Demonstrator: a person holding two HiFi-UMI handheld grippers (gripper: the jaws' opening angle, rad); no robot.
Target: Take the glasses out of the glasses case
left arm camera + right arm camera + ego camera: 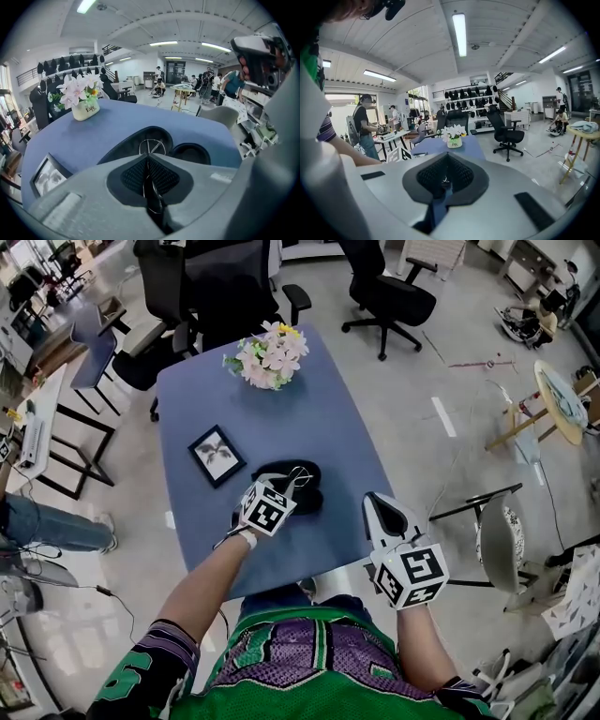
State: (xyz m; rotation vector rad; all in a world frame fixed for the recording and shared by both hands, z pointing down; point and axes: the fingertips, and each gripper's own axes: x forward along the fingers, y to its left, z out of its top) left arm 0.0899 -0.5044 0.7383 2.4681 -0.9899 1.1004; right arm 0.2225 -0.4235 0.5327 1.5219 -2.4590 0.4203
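Head view: left gripper (pixel 287 487) is over the near part of the blue table (pixel 309 418), its marker cube (pixel 265 509) facing up and its tips directly above the open black glasses case (pixel 311 491). Left gripper view: the jaws of the left gripper (pixel 149 157) are pressed together on the glasses (pixel 152 146), a thin wire frame. One wire runs down between the ribbed pads, and the rest of the frame pokes out just past the tips. The glasses case (pixel 136 140) lies immediately beyond and below those tips, both halves spread open on the table. I cannot tell whether the frame touches the case lining. Further ahead of the left gripper and to its left stands a pot of flowers (pixel 79 96). A picture frame (pixel 47 173) lies flat close by on the left. Right gripper (pixel 369 496) hangs off the table's near right edge, well apart from the case, with its own cube (pixel 412 575) close to the person's body. Right gripper view: the jaws of the right gripper (pixel 446 157) are closed together, with no object I can identify between them (a tiny glint sits at the pad seam, too small to name). The flowers (pixel 453 134) are straight ahead of its tips, far off across the table.
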